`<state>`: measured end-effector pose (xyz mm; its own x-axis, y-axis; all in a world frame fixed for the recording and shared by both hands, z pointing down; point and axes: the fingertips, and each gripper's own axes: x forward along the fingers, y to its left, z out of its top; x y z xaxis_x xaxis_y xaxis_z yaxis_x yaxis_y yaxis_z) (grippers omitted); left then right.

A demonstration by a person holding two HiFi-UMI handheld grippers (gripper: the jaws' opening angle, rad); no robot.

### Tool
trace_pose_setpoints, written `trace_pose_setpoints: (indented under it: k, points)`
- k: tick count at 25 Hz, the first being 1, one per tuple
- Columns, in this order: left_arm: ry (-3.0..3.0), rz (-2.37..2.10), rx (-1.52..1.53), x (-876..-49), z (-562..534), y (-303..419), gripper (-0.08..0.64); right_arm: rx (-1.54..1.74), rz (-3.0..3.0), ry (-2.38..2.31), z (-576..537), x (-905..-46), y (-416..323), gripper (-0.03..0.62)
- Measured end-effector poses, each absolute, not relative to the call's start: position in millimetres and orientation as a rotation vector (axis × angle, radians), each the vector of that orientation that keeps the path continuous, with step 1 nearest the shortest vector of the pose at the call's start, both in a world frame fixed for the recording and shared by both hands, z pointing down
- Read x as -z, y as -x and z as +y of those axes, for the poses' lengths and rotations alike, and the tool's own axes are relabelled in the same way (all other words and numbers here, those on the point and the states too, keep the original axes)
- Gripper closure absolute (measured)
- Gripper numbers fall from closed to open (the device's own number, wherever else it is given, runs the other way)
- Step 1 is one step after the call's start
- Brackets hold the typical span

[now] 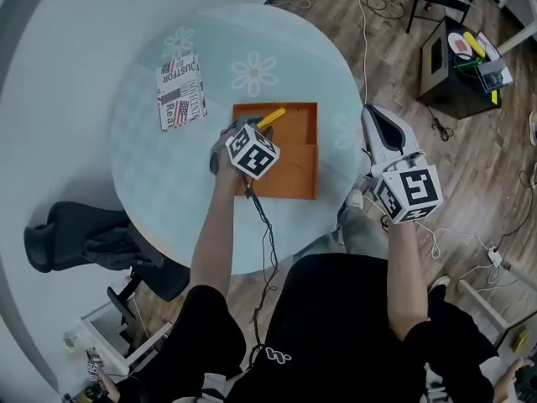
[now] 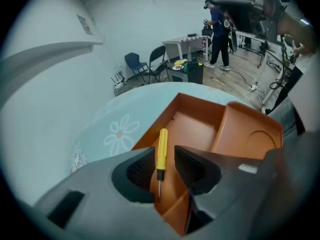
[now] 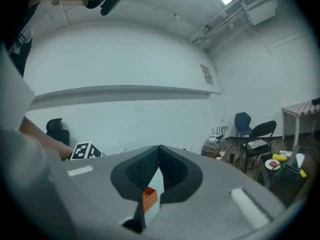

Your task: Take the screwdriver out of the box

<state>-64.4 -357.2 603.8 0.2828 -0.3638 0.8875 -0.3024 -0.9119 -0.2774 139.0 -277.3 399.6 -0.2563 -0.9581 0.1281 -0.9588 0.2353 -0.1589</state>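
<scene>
Fingers (image 2: 137, 171) of the left gripper (image 2: 164, 153) stand apart and grasp nothing: the yellow screwdriver (image 2: 162, 144) lies between them, not pressed by the pads, in the far left part of the orange box (image 2: 195, 126) on the table (image 1: 168, 175). The right gripper (image 3: 159, 154), off the table's right edge, is closed and empty. I judge the task is only beginning; the grasp and the lifting out are left.

Your left gripper (image 2: 164, 154) hangs over the orange box (image 2: 195, 126) with its jaws apart; the yellow screwdriver (image 2: 162, 144) lies inside between them, blade toward you, on the pale round table (image 2: 107, 119)
</scene>
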Motion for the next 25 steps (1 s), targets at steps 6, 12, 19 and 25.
trace_pose_setpoints:
  k: [6,12,19,25]
  points:
    - [2.400,0.537,1.953,-644.8,-373.0,67.6,0.430,-0.342,-2.406,-1.965,-271.7,-407.7,-166.0,0.583]
    - [2.346,0.439,2.045,-668.5,-375.0,63.7,0.442,-0.360,-2.377,-1.978,-267.8,-414.1,-177.1,0.583]
    - [2.358,0.421,2.055,-669.2,-369.2,59.4,0.471,-0.390,-2.396,-1.953,-270.0,-420.4,-172.3,0.583]
    - [2.415,0.446,2.036,-658.5,-362.2,62.3,0.472,-0.407,-2.427,-1.899,-271.8,-423.2,-156.5,0.583]
